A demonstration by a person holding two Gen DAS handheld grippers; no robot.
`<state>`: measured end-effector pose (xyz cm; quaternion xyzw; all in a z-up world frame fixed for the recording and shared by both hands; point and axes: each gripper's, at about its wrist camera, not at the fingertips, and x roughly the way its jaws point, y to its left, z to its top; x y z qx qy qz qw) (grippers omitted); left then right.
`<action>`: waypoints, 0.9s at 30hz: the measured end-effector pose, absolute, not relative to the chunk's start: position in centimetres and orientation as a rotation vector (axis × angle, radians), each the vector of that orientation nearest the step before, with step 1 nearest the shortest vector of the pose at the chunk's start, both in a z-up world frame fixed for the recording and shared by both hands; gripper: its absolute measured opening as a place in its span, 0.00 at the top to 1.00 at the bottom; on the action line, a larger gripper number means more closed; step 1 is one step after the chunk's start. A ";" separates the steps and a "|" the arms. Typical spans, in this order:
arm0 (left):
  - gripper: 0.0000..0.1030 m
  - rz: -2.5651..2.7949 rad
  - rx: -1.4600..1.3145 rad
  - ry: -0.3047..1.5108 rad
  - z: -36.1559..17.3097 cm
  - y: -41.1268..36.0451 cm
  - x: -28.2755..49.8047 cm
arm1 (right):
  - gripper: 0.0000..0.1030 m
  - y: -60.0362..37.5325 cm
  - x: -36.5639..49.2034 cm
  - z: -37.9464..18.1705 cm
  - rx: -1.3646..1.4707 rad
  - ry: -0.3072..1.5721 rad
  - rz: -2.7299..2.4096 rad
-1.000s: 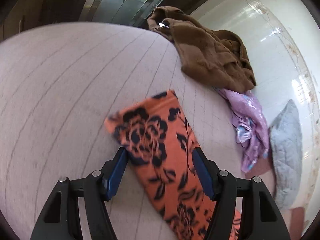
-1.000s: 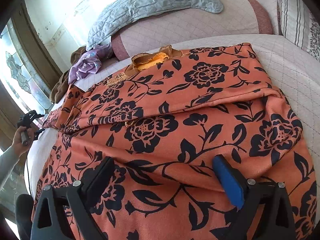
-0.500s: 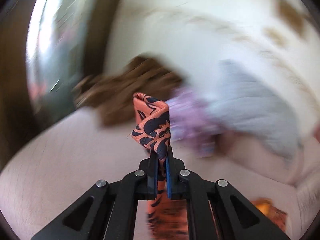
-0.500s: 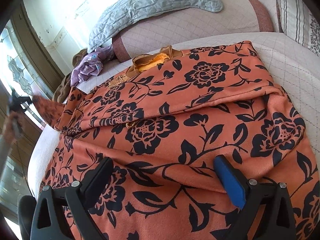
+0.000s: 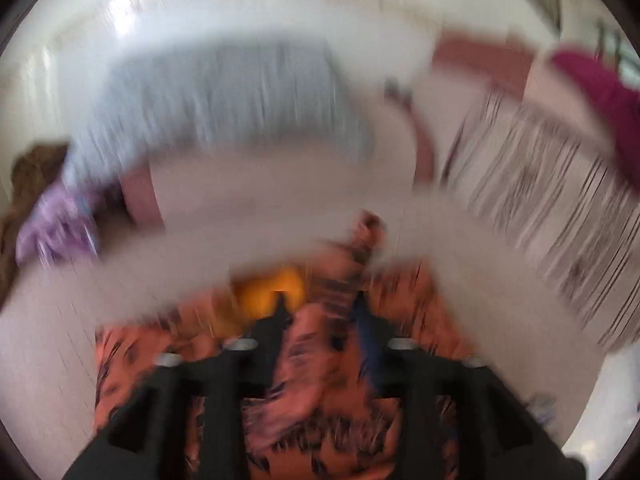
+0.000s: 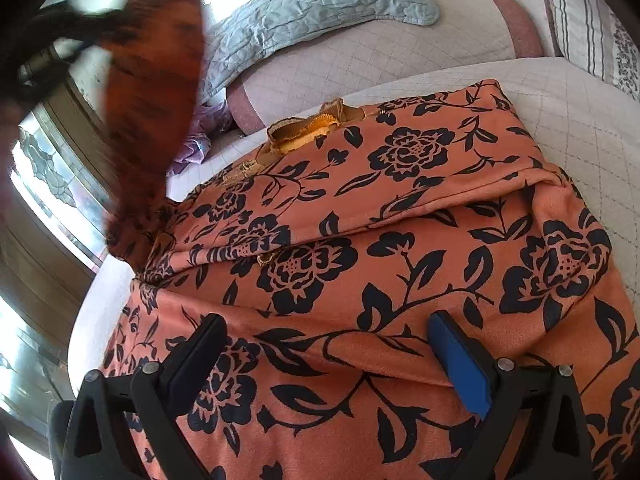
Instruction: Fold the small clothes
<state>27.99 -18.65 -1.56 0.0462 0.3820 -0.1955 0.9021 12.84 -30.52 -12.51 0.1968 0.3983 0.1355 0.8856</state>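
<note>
— Two grippers: which is nearer the work?
— Nearest, the right gripper hovers with jaws wide apart and empty over the orange floral garment, which lies spread on the bed.
— And the sleeve?
— Out at the garment's left end. The sleeve is lifted in the air at the left gripper, whose jaws are opening with cloth between them; blur hides whether the pads press it.
— So the fold?
— Probably across, from left toward the collar, with the grey pillow beyond.
</note>
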 end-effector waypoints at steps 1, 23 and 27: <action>0.49 -0.376 0.123 0.853 -3.4 -18.6 28.4 | 0.01 -30.7 12.8 -12.5 0.420 0.826 0.285; 0.26 0.115 -0.366 0.805 -10.8 9.7 16.1 | 0.47 -33.8 24.1 -10.1 0.402 1.113 0.043; 0.26 0.101 -0.389 0.784 -11.2 10.4 15.9 | 0.84 -32.8 24.9 -9.1 0.310 1.147 0.054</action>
